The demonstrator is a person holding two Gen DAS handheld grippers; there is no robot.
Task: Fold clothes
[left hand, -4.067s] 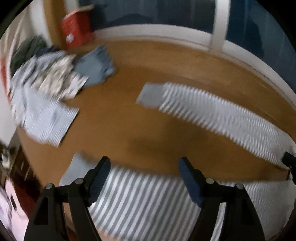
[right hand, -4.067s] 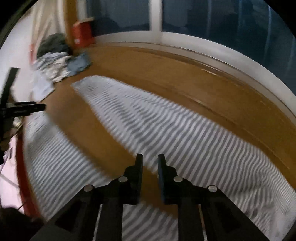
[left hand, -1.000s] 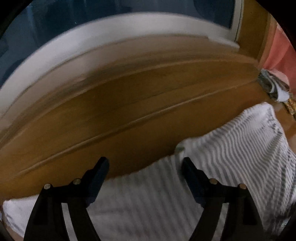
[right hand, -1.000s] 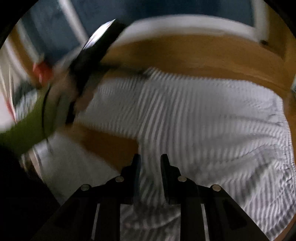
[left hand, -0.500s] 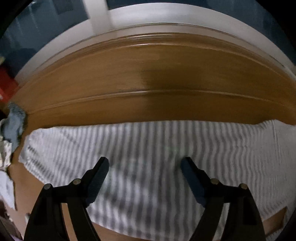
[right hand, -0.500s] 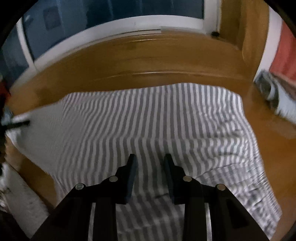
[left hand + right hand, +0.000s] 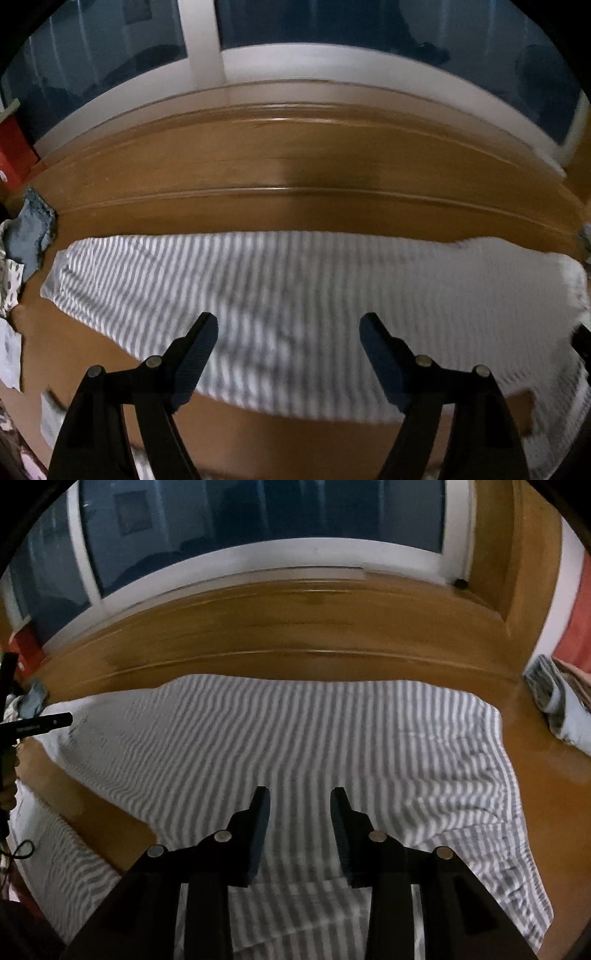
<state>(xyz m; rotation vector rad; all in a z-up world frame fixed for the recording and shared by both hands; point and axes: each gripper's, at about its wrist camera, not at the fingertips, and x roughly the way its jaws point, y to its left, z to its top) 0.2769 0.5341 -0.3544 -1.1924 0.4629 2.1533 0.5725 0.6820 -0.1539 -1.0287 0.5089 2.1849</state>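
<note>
Striped shirt [image 7: 295, 738] flat under both — right gripper [image 7: 300, 799] opening, left gripper [image 7: 288, 328] wide, both empty.

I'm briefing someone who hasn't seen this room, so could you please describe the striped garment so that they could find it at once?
Start from the wooden floor below the white-framed window. Spread flat across its middle lies the striped garment, grey and white. It is the largest cloth in view and the only one laid out alone, whereas the folded stack at the right edge and the blue cloth at the left are bunched.
</note>
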